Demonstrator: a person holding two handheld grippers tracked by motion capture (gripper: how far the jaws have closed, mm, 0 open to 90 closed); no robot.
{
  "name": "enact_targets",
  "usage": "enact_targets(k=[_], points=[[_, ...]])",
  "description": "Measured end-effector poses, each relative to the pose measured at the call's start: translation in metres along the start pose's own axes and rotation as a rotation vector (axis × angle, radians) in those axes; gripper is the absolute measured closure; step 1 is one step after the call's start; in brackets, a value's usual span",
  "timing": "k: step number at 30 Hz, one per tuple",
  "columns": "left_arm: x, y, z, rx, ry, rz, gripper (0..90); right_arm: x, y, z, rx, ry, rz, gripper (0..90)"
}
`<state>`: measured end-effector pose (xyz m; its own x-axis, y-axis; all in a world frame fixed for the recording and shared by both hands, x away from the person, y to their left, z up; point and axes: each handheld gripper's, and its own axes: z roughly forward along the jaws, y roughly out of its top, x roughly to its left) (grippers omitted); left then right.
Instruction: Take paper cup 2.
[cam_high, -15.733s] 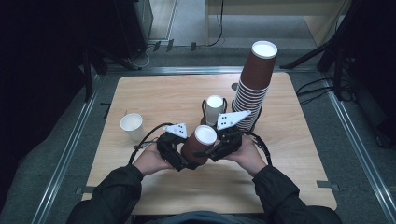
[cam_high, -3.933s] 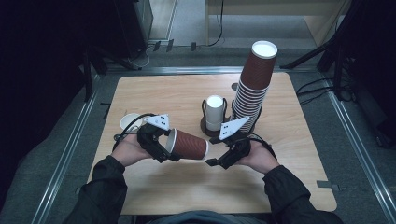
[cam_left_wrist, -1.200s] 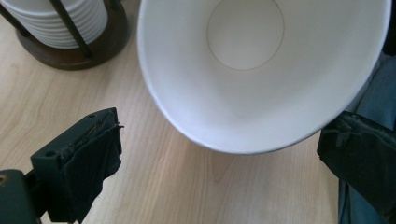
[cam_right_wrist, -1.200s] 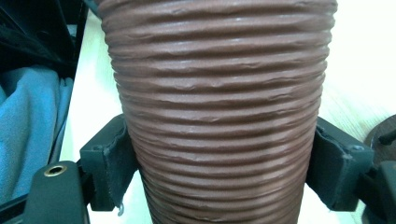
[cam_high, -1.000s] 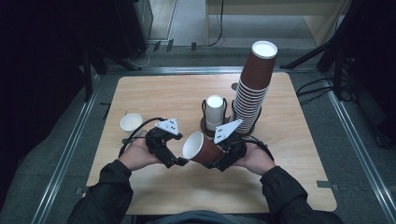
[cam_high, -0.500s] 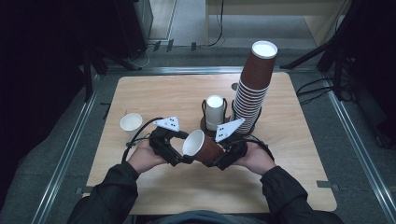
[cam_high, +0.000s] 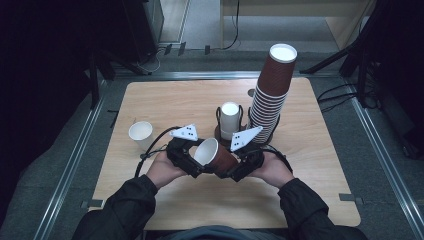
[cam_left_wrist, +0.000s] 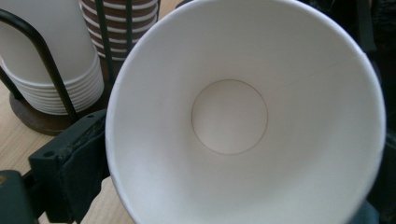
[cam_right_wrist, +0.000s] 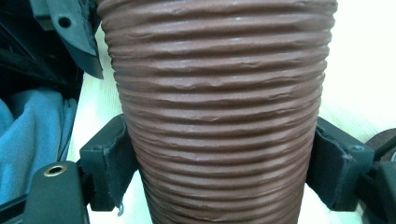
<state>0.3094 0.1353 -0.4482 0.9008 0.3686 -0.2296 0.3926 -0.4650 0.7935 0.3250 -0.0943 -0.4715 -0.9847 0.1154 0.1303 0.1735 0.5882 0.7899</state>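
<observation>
On the left part of the wooden table (cam_high: 300, 165), a lone white paper cup (cam_high: 141, 133) stands upright, well apart from the hands. Just right of it, the left gripper (cam_high: 192, 160) sits at the rim end of a brown ribbed paper cup (cam_high: 216, 156), which lies tilted above the table's near middle with its white mouth turned up and to the left. From the left gripper view, the cup's white inside (cam_left_wrist: 233, 116) faces the camera and one black padded jaw lies against the outside of the rim at the left; the other jaw is hidden behind the cup, so I cannot tell whether this gripper is clamped on the rim or only resting beside it. Further right, the right gripper (cam_high: 239, 167) holds the cup's body: in the right gripper view its two jaws press the ribbed brown wall (cam_right_wrist: 219, 116) from both sides, pinching it firmly.

Behind the hands stands a black wire holder with a short stack of white cups (cam_high: 230, 119), and right of that a tall leaning stack of brown cups (cam_high: 270, 95).

My reading is that the step in hand is a pass or re-grip of the brown cup between the two grippers. The next move likely calls for one gripper to take a sure hold before the other spreads its jaws, gently enough not to crush the thin rim.
</observation>
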Motion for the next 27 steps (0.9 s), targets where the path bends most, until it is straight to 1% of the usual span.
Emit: enact_targets(k=[1,3,4,8,9,12,15,17,23,24,25,27], points=[[0.0,0.0,0.0,-0.003,-0.005,-0.01,1.7,0.0,0.0,0.0,-0.002,0.001,0.001,19.5],[-0.001,0.0,0.0,-0.019,-0.01,-0.009,5.3,0.0,0.0,0.0,-0.003,-0.001,0.003,19.5],[-0.001,0.0,0.0,-0.016,-0.003,-0.003,5.4,0.0,0.0,0.001,-0.003,-0.001,0.002,19.5],[-0.001,-0.001,0.0,-0.02,0.0,-0.006,6.6,0.0,0.0,0.001,-0.002,-0.001,0.003,19.6],[-0.001,-0.001,0.0,-0.018,0.001,-0.002,7.8,0.0,0.0,0.001,-0.003,-0.002,0.004,19.7],[-0.001,0.0,-0.001,-0.018,-0.002,-0.003,8.9,0.0,0.0,0.0,-0.004,-0.002,0.005,19.8],[0.0,0.001,-0.002,-0.005,-0.017,-0.006,10.4,0.0,0.0,0.0,-0.005,0.002,0.007,19.9],[0.001,0.001,-0.003,-0.005,-0.019,-0.006,10.8,0.0,-0.001,0.0,-0.012,0.001,0.008,19.6],[0.0,0.003,-0.005,0.004,-0.009,0.002,10.9,0.0,0.0,0.0,-0.021,0.001,0.018,18.1],[0.001,0.004,-0.006,0.004,-0.005,0.005,10.9,-0.001,0.0,0.0,-0.021,-0.002,0.021,17.8],[0.001,0.004,-0.007,0.005,-0.009,0.002,10.9,0.0,0.0,0.0,-0.011,0.001,0.033,17.4],[0.002,0.005,-0.011,0.013,0.002,0.005,10.9,-0.001,-0.001,0.0,-0.008,-0.002,0.033,17.2]])
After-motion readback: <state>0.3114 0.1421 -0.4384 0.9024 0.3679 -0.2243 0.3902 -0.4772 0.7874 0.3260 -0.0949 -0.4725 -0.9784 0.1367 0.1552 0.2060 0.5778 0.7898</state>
